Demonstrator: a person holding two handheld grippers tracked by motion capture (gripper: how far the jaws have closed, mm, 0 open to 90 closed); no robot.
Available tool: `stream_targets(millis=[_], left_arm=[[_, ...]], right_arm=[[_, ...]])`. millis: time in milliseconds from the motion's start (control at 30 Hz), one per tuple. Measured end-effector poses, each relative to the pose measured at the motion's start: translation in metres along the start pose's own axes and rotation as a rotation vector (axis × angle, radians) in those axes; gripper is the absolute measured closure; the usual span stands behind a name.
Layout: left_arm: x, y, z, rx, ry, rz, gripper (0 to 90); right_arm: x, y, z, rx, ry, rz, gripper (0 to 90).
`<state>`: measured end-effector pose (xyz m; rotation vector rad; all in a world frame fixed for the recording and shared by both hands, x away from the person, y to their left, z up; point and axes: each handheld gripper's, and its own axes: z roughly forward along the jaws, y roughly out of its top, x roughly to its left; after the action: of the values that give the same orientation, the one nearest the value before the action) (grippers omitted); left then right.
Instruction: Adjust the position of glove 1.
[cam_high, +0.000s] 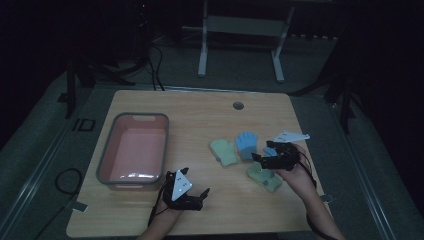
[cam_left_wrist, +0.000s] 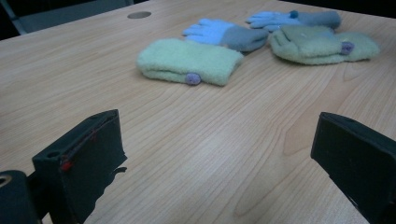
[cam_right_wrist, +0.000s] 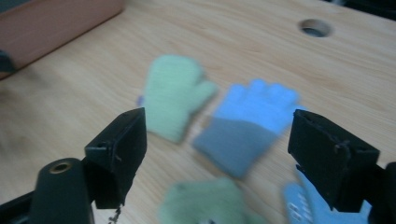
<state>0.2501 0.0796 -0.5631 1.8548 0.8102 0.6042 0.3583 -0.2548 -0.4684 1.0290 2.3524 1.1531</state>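
Note:
Two pairs of gloves lie right of the table's middle. A pale green mitten (cam_high: 223, 151) and a blue and grey glove (cam_high: 246, 145) lie side by side. A second green mitten (cam_high: 264, 176) lies nearer the front, and a second blue glove (cam_high: 270, 151) is partly hidden under my right gripper (cam_high: 260, 159). That gripper hovers over the gloves, open, with its jaws framing the blue glove (cam_right_wrist: 250, 123) and green mitten (cam_right_wrist: 175, 95) below without touching them. My left gripper (cam_high: 202, 197) rests near the front edge, open (cam_left_wrist: 219, 140) with nothing between its jaws, and faces the gloves (cam_left_wrist: 189, 62).
A pink bin with a grey rim (cam_high: 165, 140) stands at the left of the wooden table. A round cable hole (cam_high: 238, 105) sits near the far edge. Beyond the table are desk legs and dark floor with cables.

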Motion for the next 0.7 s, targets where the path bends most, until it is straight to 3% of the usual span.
stream_targets(millis=[233, 367, 500, 567, 700], left_arm=[[0.0, 0.0, 0.0, 0.0, -0.004, -0.002, 2.7], [0.0, 0.0, 0.0, -0.002, 0.001, 0.007, 2.7], [-0.001, 0.0, 0.0, -0.006, 0.004, 0.012, 2.7], [-0.001, 0.0, -0.001, -0.006, 0.003, 0.012, 2.7], [-0.001, 0.0, -0.001, -0.005, 0.002, 0.011, 2.7]], right_arm=[[0.013, 0.007, 0.025, 0.027, 0.052, -0.046, 26.1], [0.016, 0.009, 0.032, 0.034, 0.055, -0.048, 30.8], [0.021, 0.013, 0.049, 0.045, 0.07, -0.059, 42.2], [0.025, 0.014, 0.055, 0.048, 0.052, -0.083, 44.7], [0.027, 0.017, 0.068, 0.067, 0.063, -0.119, 49.5]])
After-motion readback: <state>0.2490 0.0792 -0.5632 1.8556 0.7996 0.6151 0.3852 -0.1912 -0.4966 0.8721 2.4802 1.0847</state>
